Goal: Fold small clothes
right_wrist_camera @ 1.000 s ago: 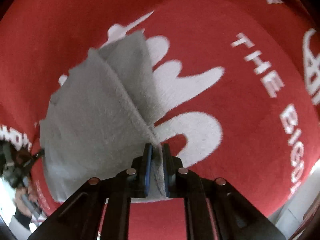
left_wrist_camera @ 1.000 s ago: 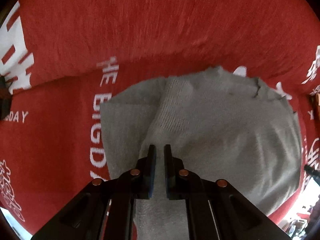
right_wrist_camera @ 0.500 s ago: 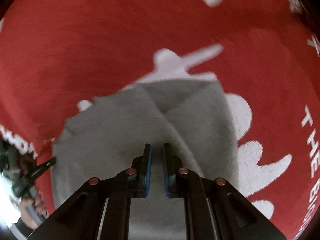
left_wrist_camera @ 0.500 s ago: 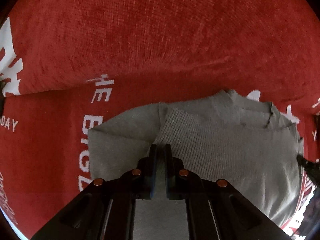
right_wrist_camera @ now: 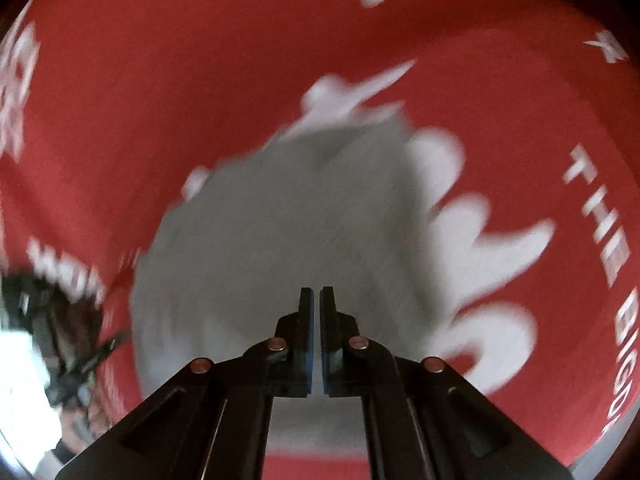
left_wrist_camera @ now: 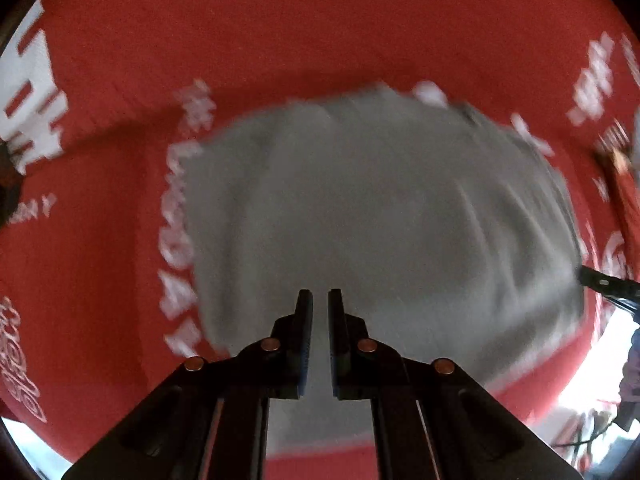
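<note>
Surface: red cover (left_wrist_camera: pixel 320 32) with white print, spread wide on all sides of both tongs.
Lettering, left wrist view: white letters (left_wrist_camera: pixel 176 240) running down the red, left of the left tongs, hard against the garment's left edge; smeared by blur.
Left tongs (left_wrist_camera: pixel 319 300): closed to a thin slit, aimed steeply down over the garment; grey showing through the slit, yet impossible to tell through the blur whether any fabric is pinched.
Grey garment (left_wrist_camera: pixel 380 200): flat on the red cover, directly under and ahead of the left tongs, reaching further to their right than to their left; soft creases toward its right edge.
Grey garment, right wrist view (right_wrist_camera: pixel 300 240): under and ahead of the right tongs, spreading more to their left.
Right tongs (right_wrist_camera: pixel 319 296): shut, pads almost meeting, pointed down at the grey fabric; pinched or not, cannot tell.
White splash print (right_wrist_camera: pixel 480 240): just right of the right tongs, partly covered by the garment's right edge.
Words "THE BIG" (right_wrist_camera: pixel 596 208): far right of the right tongs, well apart from the garment.
</note>
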The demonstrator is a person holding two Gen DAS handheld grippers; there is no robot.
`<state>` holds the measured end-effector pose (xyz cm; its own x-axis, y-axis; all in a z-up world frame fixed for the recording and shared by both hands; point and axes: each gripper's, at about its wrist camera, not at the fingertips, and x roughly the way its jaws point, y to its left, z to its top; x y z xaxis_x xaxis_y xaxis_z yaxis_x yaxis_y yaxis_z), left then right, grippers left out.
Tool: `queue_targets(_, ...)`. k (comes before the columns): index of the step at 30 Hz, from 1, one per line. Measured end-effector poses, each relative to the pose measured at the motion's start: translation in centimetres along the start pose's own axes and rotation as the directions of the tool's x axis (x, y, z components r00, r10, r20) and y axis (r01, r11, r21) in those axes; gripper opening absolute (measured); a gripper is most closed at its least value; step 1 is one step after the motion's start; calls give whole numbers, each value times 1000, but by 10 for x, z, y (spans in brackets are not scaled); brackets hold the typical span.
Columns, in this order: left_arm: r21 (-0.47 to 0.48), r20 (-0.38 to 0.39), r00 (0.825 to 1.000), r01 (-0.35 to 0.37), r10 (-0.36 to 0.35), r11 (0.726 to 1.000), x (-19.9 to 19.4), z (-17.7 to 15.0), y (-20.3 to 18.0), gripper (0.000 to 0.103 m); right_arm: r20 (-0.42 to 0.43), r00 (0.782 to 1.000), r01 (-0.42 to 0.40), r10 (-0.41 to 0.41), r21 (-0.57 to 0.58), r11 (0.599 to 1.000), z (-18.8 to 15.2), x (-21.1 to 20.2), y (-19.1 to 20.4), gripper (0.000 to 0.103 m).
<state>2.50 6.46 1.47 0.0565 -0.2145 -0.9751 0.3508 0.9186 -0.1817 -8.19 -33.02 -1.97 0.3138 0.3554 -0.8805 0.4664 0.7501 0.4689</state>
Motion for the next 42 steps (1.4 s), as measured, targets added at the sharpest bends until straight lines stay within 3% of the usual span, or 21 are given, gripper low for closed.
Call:
queue_targets(3, 61, -64, 998, 30, -26, 998, 12, -39, -26, 8, -111, 994, -36, 23, -112, 993, -50, 16, 29, 3)
queue_targets(6, 36, -80, 996, 31, -29, 999, 27, -66, -32, 8, -149, 989, -38, 10, -182, 983, -85, 37, 52, 3)
queue_targets(8, 63, -46, 999, 17, -15, 998, 25, -73, -35, 8, -154, 988, -41, 13, -185, 982, -92, 51, 59, 3)
queue_targets(10, 67, -48, 999, 21, -18, 997, 23, -76, -33, 8, -183, 982, 1, -47, -240, 971, -97, 69, 63, 3)
queue_targets(13, 76, -56, 998, 24, -20, 997, 18, -83, -19, 8, -181, 980, 18, -79, -316, 949, -99, 62, 58, 0)
queue_targets(18, 38, -57, 998, 32, -30, 999, 11, -88, -4, 8, -187, 976, 78, -112, -180, 981, -94, 38, 20, 1)
queue_targets(19, 34, -57, 998, 30, -28, 999, 11, -89, -4, 8, -160, 981, 84, -111, -164, 983, -93, 28, 15, 5)
queue_targets(23, 27, -56, 998, 27, -25, 999, 8, -92, -2, 8, -67, 989, 123, -133, -139, 983, -82, 2, -1, 5)
queue_targets(26, 18, -65, 998, 23, -22, 1000, 7, -92, 0, 8, -54, 983, 172, -173, -17, 985, -71, 2, -33, 5)
queue_targets(29, 2, -72, 997, 7, -7, 1000, 0, -95, 7, 8, -41, 991, 128, -124, 106, 986, -65, -1, -55, 3)
queue_targets(33, -12, -74, 997, -5, 4, 1000, -6, -97, 12, 8, -38, 987, 159, -156, 93, 983, -70, -11, -44, 10)
queue_targets(35, -18, -72, 997, -4, 3, 1000, -10, -98, 13, 8, -38, 988, 151, -148, 88, 985, -72, -13, -37, 24)
queue_targets(37, -22, -69, 998, -3, 1, 1000, -13, -99, 13, 8, -37, 990, 141, -139, 83, 987, -76, -14, -27, 31)
queue_targets(42, -35, -63, 998, -21, 19, 999, -19, -102, 17, 8, -39, 993, 114, -111, 58, 992, -89, -3, -3, 31)
